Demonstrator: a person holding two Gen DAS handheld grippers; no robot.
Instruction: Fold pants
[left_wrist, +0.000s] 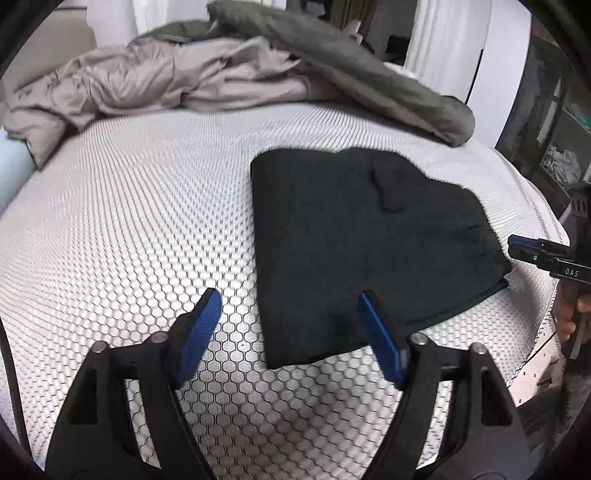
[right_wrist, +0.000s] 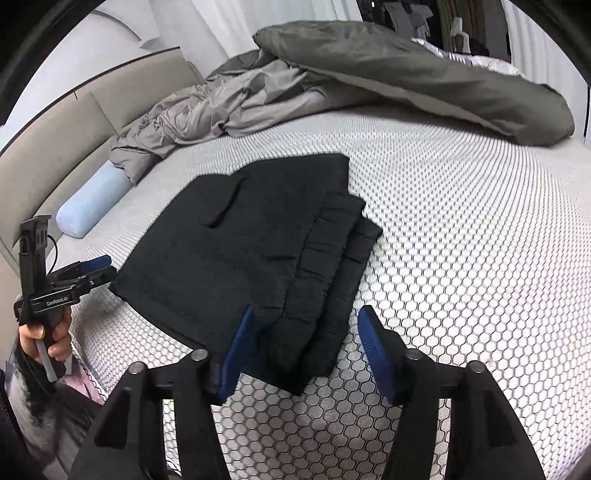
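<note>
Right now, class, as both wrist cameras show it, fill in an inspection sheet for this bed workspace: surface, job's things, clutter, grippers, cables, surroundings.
Surface: mattress with a white honeycomb-pattern cover, bare around the job.
Job's things: black pants folded into a compact stack, elastic waistband on top, lying flat.
Clutter: crumpled grey sheet, olive blanket and light blue bolster at the far side, apart from the pants.
Grippers: left gripper open, empty; right gripper open above the stack's near edge, holding nothing.
Cables: thin black cable looping at the left gripper's handle.
Surroundings: beige headboard, white curtains.
</note>
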